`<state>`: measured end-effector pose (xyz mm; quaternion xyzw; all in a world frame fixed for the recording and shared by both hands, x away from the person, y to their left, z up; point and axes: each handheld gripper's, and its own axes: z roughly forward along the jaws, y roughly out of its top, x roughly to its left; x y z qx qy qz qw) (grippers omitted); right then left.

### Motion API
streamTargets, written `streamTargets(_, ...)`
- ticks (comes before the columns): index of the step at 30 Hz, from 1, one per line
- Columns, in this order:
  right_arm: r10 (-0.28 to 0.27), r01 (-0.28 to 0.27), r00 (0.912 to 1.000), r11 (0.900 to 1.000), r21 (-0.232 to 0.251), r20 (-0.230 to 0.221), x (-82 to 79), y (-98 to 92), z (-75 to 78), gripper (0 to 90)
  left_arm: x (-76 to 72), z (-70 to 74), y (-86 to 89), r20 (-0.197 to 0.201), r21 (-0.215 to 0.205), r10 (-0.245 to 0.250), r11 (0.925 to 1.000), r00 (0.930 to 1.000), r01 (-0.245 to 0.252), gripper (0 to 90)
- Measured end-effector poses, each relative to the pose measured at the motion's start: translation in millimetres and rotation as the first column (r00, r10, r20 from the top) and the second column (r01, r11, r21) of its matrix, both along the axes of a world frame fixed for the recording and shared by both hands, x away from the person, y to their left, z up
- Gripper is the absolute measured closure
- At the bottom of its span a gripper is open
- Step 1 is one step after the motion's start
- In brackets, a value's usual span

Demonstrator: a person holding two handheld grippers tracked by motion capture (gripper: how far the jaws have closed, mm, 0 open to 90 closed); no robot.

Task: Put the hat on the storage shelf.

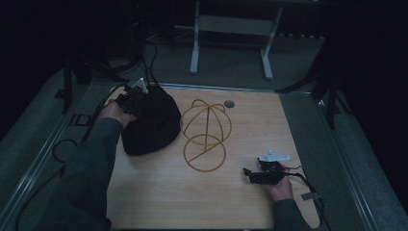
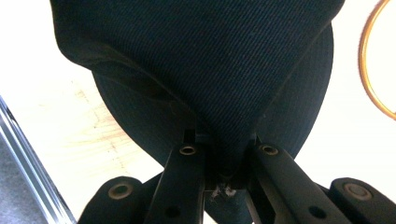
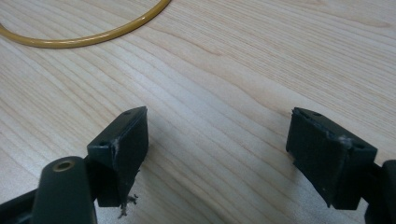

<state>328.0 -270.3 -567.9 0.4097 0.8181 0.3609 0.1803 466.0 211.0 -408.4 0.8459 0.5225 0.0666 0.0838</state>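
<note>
A black fabric cap (image 1: 148, 122) lies on the left part of the wooden table (image 1: 159, 187). My left gripper (image 1: 131, 100) is at the cap's far left edge and is shut on its fabric; in the left gripper view the cloth of the cap (image 2: 201, 70) is pinched between the two jaws. A yellow wire frame (image 1: 205, 134) shaped like a cap stand sits in the table's middle, just right of the cap. My right gripper (image 1: 254, 175) rests low over the table near the front right, open, with bare wood between its pads (image 3: 125, 144).
A curved piece of the yellow frame (image 3: 88, 39) lies ahead of the right gripper. A small round grommet (image 1: 229, 103) sits near the table's far edge. A metal rail (image 2: 28, 158) runs along the table's left side. White stand legs (image 1: 231, 43) rise beyond the table.
</note>
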Motion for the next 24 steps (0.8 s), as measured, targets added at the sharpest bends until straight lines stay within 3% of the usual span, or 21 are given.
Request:
streamTargets(11, -0.001, 0.001, 1.0, 1.0, 0.001, -0.001, -0.1, 0.1, 0.0, 20.8, -8.8, 13.9, 7.0, 0.025, 0.01, -0.051, 0.9987, 0.9984, 0.05, 87.3)
streamTargets(24, -0.001, 0.001, 1.0, 1.0, 0.002, -0.001, -0.1, 0.2, 0.0, 20.9, -21.0, 27.5, 16.8, 0.052, -0.02, -0.094, 0.9952, 0.9942, 0.095, 87.2)
